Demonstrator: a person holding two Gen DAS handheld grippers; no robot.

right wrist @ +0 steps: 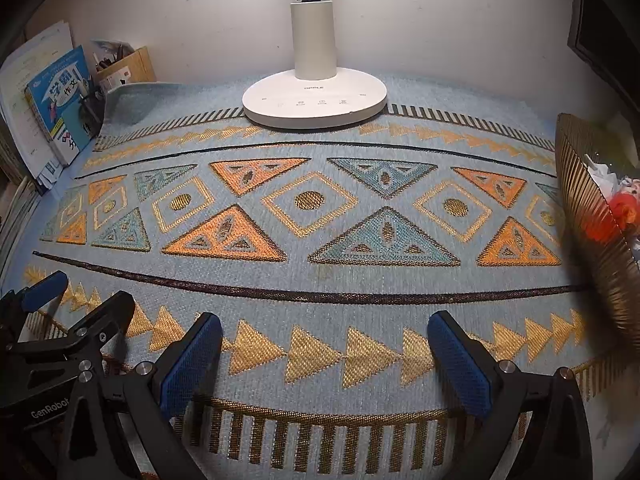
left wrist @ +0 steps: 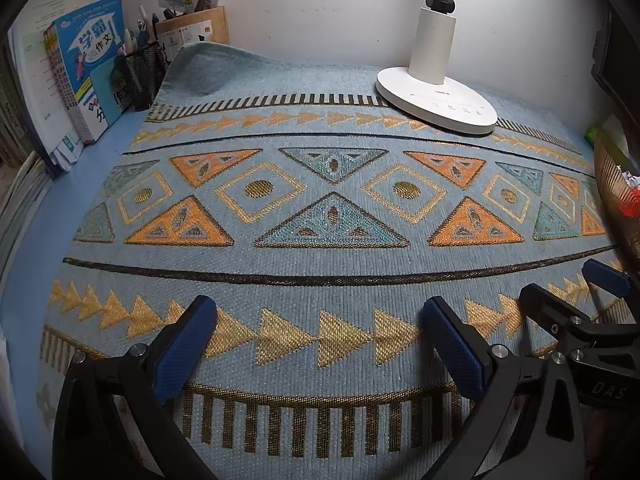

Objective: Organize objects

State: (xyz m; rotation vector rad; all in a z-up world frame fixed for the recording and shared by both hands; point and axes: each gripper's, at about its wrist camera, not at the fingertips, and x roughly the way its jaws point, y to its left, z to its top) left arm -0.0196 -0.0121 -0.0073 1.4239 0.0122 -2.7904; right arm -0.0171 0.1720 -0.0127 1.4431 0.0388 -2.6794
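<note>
My left gripper (left wrist: 318, 308) hovers open over a blue woven mat (left wrist: 320, 272) with orange and gold triangles; nothing lies between its blue pads (left wrist: 188, 344). My right gripper (right wrist: 324, 332) is beside it on the right, also open and empty above the mat (right wrist: 320, 280). Each gripper shows in the other's view: the right one (left wrist: 564, 280) at the right edge, the left one (right wrist: 92, 288) at the left edge. A ribbed brown basket (right wrist: 580, 200) at the far right holds crumpled white paper (right wrist: 604, 176) and something orange-red (right wrist: 624, 208).
A white desk lamp base (right wrist: 316, 100) stands on the mat's far side against the wall. Upright books (left wrist: 84, 64), a black mesh pen holder (left wrist: 146, 72) and a cardboard box (left wrist: 196, 28) crowd the back left corner. The mat's back left corner (left wrist: 204, 64) curls up.
</note>
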